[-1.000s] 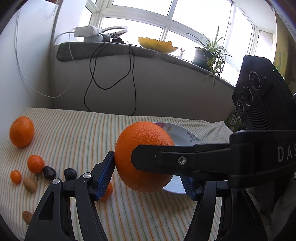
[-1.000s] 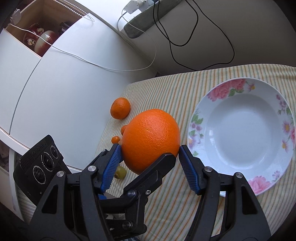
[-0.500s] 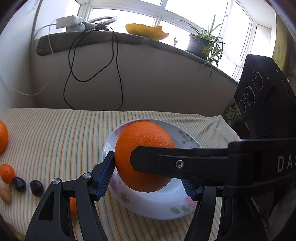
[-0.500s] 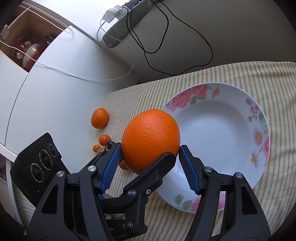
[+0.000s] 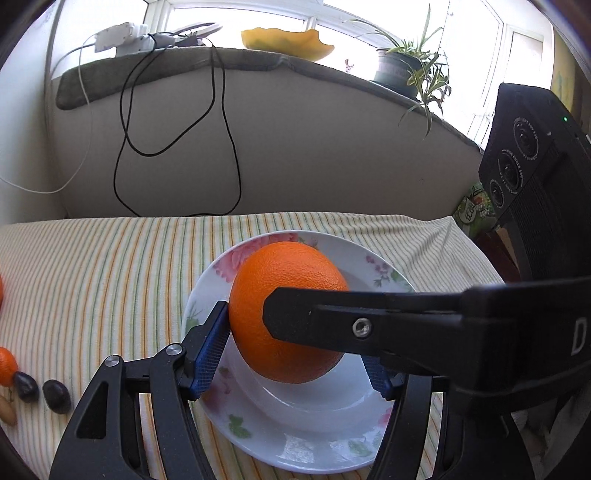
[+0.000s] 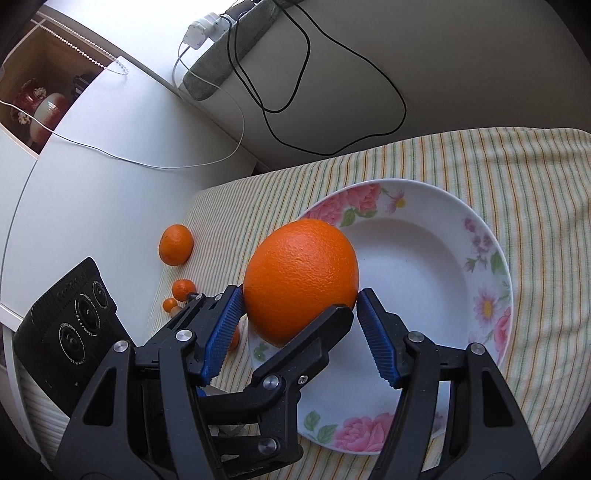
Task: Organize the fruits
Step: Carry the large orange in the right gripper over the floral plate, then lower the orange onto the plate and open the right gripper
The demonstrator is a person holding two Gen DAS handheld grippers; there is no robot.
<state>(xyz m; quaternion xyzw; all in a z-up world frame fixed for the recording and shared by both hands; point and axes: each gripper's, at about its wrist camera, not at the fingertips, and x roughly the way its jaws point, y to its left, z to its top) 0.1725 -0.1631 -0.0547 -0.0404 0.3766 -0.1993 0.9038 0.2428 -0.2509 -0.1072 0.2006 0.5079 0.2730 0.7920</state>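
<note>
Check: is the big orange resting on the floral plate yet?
Cannot tell. In the left wrist view the big orange hangs over the floral plate with white bowl showing below it, but neither view shows a gap plainly.

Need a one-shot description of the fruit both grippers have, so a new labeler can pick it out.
Find the striped tablecloth and the floral plate on it. Hanging over the plate's near-left side, the big orange is pinched by both the left gripper and right gripper. It dwarfs the mandarins left on the cloth.

Daylight is pouring through the window (image 5: 369, 22), blowing it out white; fisheye lenses are bending and darkening the edges, while the plate (image 5: 295, 443) is glinting softly.
</note>
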